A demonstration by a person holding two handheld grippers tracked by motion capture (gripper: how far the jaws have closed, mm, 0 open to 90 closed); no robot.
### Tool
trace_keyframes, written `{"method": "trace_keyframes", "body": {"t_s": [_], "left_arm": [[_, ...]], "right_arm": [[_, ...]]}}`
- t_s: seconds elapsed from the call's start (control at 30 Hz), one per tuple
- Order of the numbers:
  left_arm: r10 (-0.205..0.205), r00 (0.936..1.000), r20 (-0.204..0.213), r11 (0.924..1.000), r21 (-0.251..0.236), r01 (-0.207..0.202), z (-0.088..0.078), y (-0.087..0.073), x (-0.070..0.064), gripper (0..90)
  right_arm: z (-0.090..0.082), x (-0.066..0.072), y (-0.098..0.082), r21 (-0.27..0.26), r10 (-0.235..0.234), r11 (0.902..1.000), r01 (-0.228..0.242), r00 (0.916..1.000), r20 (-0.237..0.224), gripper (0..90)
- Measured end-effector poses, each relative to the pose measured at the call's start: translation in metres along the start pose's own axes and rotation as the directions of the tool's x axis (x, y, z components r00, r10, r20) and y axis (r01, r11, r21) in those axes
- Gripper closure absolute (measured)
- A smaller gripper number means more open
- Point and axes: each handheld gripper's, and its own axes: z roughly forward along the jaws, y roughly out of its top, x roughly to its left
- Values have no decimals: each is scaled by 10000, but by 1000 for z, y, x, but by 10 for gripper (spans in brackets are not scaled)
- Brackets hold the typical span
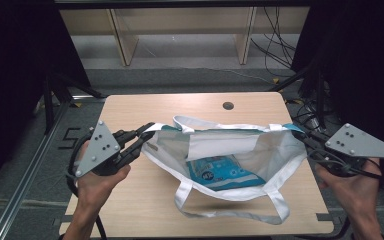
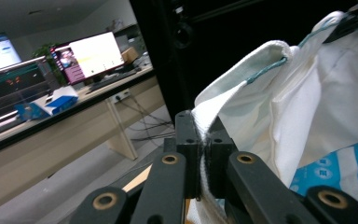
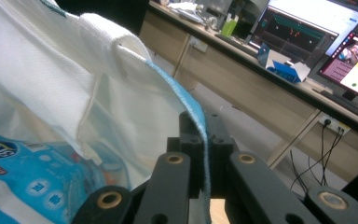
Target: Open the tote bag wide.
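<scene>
A white cloth tote bag (image 1: 260,150) with a teal rim hangs stretched open over the table, mouth toward me. Inside it lies a blue and white packet (image 1: 219,172). My left gripper (image 1: 147,131) is shut on the bag's left rim; in the left gripper view the white hem (image 2: 205,140) is pinched between the black jaws. My right gripper (image 1: 300,136) is shut on the bag's right rim, and the teal edge (image 3: 200,126) runs down between its jaws. The packet (image 3: 28,182) shows through the cloth in the right gripper view. The bag's white handles (image 1: 230,212) dangle toward the table's front.
The light wooden table (image 1: 150,200) has a round cable hole (image 1: 228,105) near its far edge. Behind it stand wooden desk legs and loose cables on the floor. Desks with lit monitors (image 2: 93,56) show beyond the grippers.
</scene>
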Motion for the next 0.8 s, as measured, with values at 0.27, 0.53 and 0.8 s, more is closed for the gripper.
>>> {"method": "trace_keyframes", "body": {"t_s": [0.27, 0.53, 0.8], "left_arm": [[-1648, 9861, 213, 9860, -221, 1653, 4, 1, 8, 871], [-2011, 9795, -128, 9794, 179, 2013, 21, -27, 29, 868], [-2220, 9750, -26, 9708, 930, 2213, 33, -48, 39, 863]], "right_arm": [[-3, -3, 21, -114, -307, 9995, 308, 9995, 87, 890], [34, -14, 18, 320, -120, 9994, 116, 9999, 105, 889], [58, -15, 13, 731, -208, 9971, 202, 9998, 79, 889]]}}
